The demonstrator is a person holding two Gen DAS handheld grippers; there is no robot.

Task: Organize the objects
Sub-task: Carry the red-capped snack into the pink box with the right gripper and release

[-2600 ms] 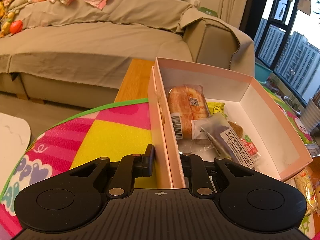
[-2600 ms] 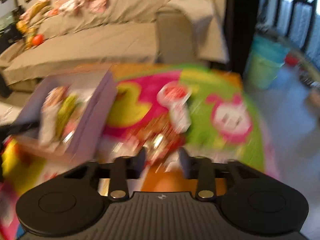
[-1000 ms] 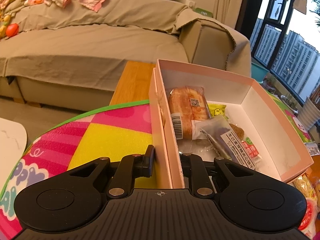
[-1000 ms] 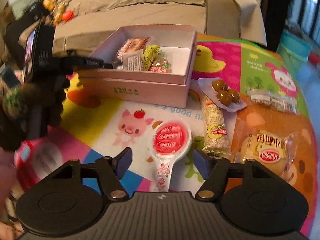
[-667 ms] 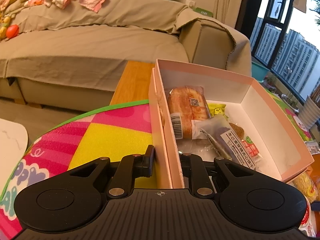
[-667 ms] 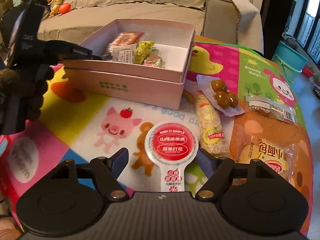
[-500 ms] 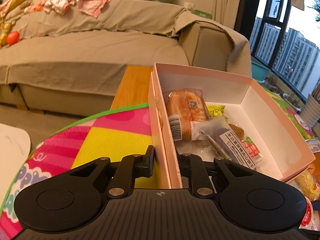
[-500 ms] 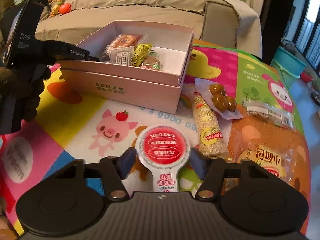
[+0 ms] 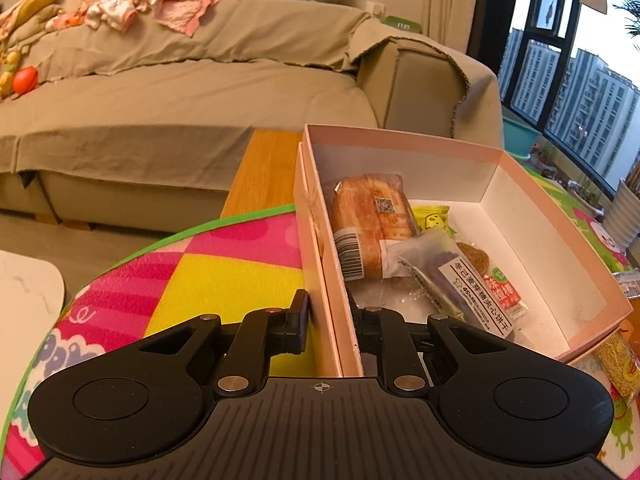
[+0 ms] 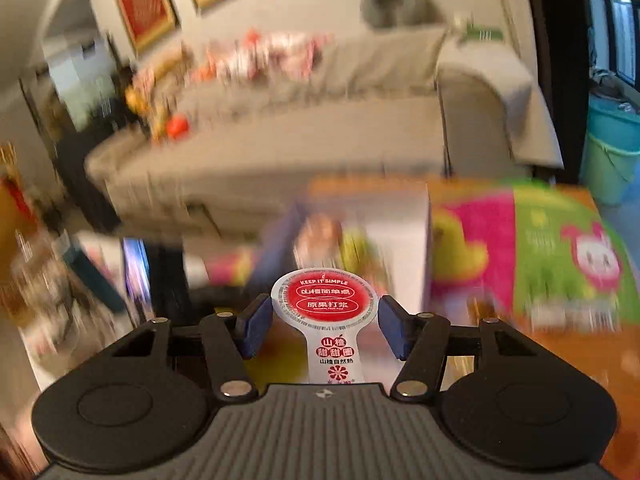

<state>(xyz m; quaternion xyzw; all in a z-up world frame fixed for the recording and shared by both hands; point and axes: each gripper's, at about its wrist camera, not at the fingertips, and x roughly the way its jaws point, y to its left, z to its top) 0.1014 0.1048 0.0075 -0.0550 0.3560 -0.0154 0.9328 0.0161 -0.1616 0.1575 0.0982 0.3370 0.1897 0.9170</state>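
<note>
While our right gripper [image 10: 325,322] has its blue pads pinched on both edges of the round red-topped snack cup [image 10: 325,300], with the white pull tab pointing back toward the camera, our left gripper [image 9: 327,320] is clamped on the near wall of the pink box [image 9: 400,148], one finger outside, one inside. So the cup is up in the air between the pads, and the box sits just ahead and below it in the right wrist view, which is pretty smeared otherwise. Inside the box we can see a bread pack [image 9: 370,216], a yellow packet [image 9: 432,218] and a clear-wrapped biscuit bar [image 9: 452,276] crowding the near end, with the far end bare. What worries us: the grip is only on the cup's thin rim, so a quick swing could let it twist or pop out before it's over the box. Drop it on the pile near the wall and it might tip or slide out. Another snack [image 9: 618,360] lies on the colourful play mat [image 9: 224,272] just outside the box.
</note>
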